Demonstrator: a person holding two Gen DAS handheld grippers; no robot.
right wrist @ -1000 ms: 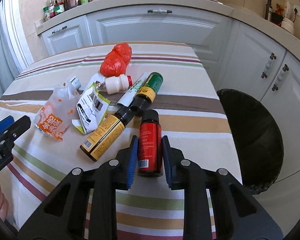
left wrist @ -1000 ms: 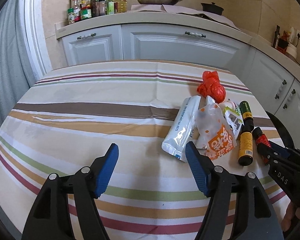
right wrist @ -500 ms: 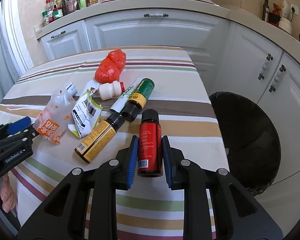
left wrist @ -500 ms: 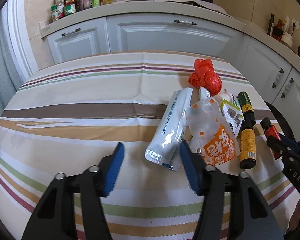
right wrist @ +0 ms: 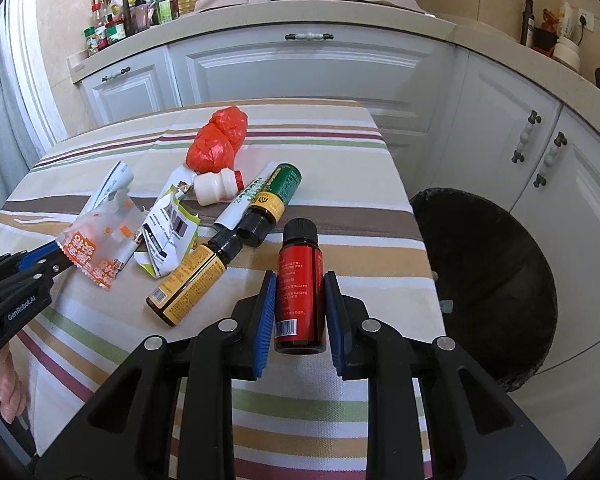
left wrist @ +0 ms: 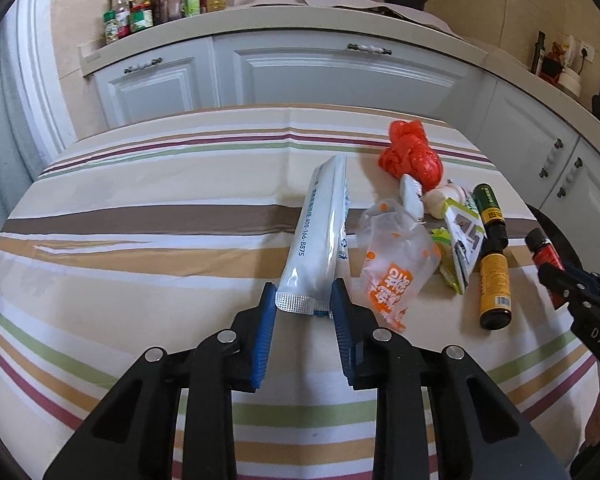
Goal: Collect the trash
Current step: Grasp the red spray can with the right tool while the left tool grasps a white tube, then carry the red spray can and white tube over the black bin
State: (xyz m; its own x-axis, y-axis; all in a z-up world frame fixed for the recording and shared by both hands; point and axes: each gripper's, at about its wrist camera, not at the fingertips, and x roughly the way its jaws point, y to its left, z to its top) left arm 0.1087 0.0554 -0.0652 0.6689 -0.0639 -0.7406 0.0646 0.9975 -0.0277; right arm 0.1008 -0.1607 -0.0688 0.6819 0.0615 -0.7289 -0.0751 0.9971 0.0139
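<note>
A long white pouch (left wrist: 324,232) lies on the striped tablecloth (left wrist: 140,240). My left gripper (left wrist: 302,304) is closing on the pouch's near end, and both blue pads touch and squeeze its edges. My right gripper (right wrist: 300,304) is shut on a red bottle with a black cap (right wrist: 300,280) and holds it just over the table's right part. Its tips and the red bottle (left wrist: 542,250) also show at the right edge of the left wrist view. The left gripper (right wrist: 48,258) sits at the far left of the right wrist view.
Right of the pouch lie an orange-printed clear bag (left wrist: 392,264), a red plastic bag (left wrist: 410,156), a green-white wrapper (right wrist: 168,232), a small white bottle (right wrist: 216,192), a yellow bottle (right wrist: 192,280) and a green bottle (right wrist: 274,192). A black bin (right wrist: 484,280) stands beyond the table's right edge.
My left gripper has come forward to the white pouch and its jaws have narrowed from wide apart onto the pouch's near end. The right gripper still holds the red bottle in the same place.
</note>
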